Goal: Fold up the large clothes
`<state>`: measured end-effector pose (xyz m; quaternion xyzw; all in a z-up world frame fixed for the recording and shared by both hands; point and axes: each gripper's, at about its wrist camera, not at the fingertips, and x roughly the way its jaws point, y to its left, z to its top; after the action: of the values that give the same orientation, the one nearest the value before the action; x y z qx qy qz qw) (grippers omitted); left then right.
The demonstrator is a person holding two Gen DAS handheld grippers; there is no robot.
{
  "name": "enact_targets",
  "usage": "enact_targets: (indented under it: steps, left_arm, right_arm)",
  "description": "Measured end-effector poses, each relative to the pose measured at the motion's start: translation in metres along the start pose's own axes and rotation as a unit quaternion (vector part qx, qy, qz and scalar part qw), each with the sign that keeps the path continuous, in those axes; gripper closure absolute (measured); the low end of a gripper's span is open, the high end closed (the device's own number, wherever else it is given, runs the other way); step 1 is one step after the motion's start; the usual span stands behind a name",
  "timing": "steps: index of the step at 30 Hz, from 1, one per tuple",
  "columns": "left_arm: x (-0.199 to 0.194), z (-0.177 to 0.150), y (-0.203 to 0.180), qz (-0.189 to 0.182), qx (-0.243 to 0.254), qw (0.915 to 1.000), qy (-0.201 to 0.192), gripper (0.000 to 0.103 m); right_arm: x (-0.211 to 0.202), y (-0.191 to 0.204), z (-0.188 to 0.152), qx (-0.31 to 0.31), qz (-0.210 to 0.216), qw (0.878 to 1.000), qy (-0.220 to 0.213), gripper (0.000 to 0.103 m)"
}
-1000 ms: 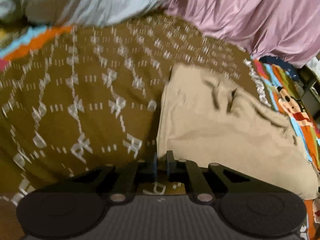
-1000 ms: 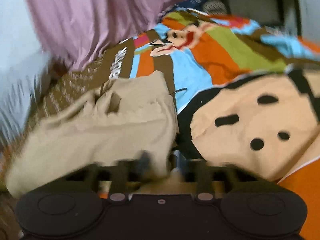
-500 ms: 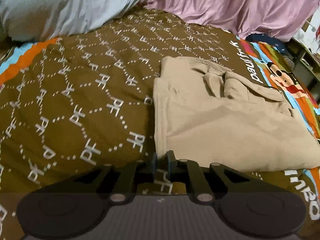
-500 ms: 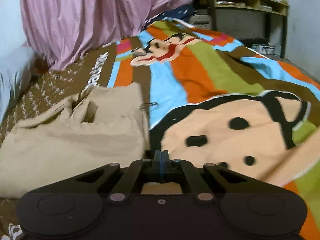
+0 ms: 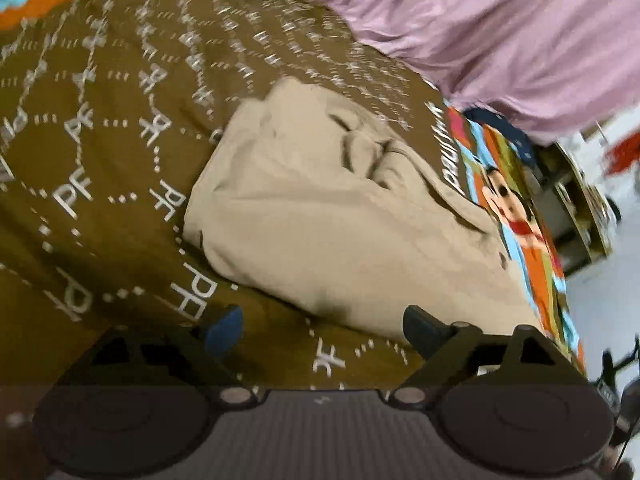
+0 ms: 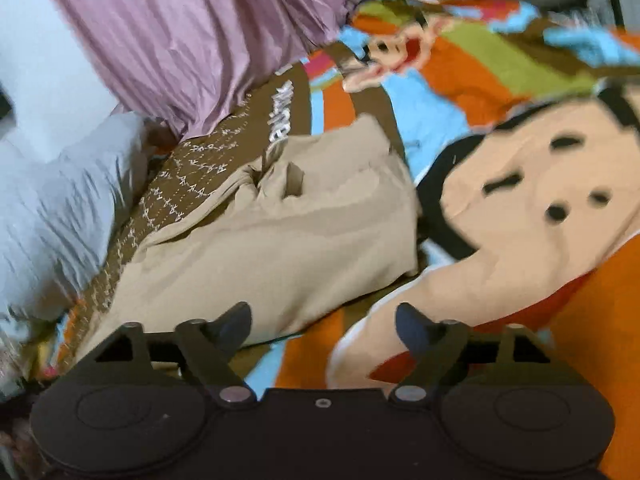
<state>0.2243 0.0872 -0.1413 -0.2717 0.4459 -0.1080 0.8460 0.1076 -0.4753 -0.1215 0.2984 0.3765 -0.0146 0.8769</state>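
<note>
While both tools hang free, the fold looks nearly done.
My left gripper (image 5: 320, 326) and right gripper (image 6: 322, 322) have just sprung apart, nothing between them — the beige garment (image 5: 340, 216) lies folded mid-frame on the bedspread (image 5: 100, 140). Motion blur hides its far edges; perhaps a final fold remains.

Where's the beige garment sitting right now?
The beige garment lies folded on the bedspread, just ahead of both open grippers, straddling the brown patterned part and the cartoon print, with the pink curtain beyond it.
</note>
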Motion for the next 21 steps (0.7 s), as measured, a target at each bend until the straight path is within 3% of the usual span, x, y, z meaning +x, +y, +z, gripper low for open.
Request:
enact_targets:
  steps: [5,7,10,13,14,18,21]
  left_arm:
    - [0.013,0.012,0.029,0.016,-0.102,0.9937,-0.044,0.013]
    - [0.011,0.014,0.041,0.014,-0.14,0.9878,-0.068,0.02]
    - [0.014,0.018,0.054,0.015,-0.177,0.9812,-0.074,0.043]
    - [0.02,0.024,0.058,0.031,-0.192,0.9792,-0.058,0.078]
    - [0.018,0.024,0.056,0.034,-0.186,0.9802,-0.059,0.093]
    - [0.002,0.032,0.025,0.051,-0.134,0.9852,-0.093,0.099]
    - [-0.021,0.037,0.006,0.047,-0.123,0.9855,-0.107,0.1]
  right_arm:
    - [0.022,-0.01,0.011,0.103,-0.001,0.994,-0.021,0.013]
    - [0.027,-0.015,0.016,0.138,-0.004,0.99,-0.038,0.013]
    - [0.037,-0.018,0.022,0.168,-0.017,0.984,-0.053,0.017]
    - [0.045,-0.017,0.023,0.18,-0.047,0.981,-0.062,0.034]
    - [0.045,-0.017,0.022,0.189,-0.057,0.978,-0.067,0.044]
    - [0.042,-0.027,0.022,0.227,-0.054,0.969,-0.087,0.089]
    - [0.026,-0.016,0.025,0.186,-0.054,0.975,-0.109,0.098]
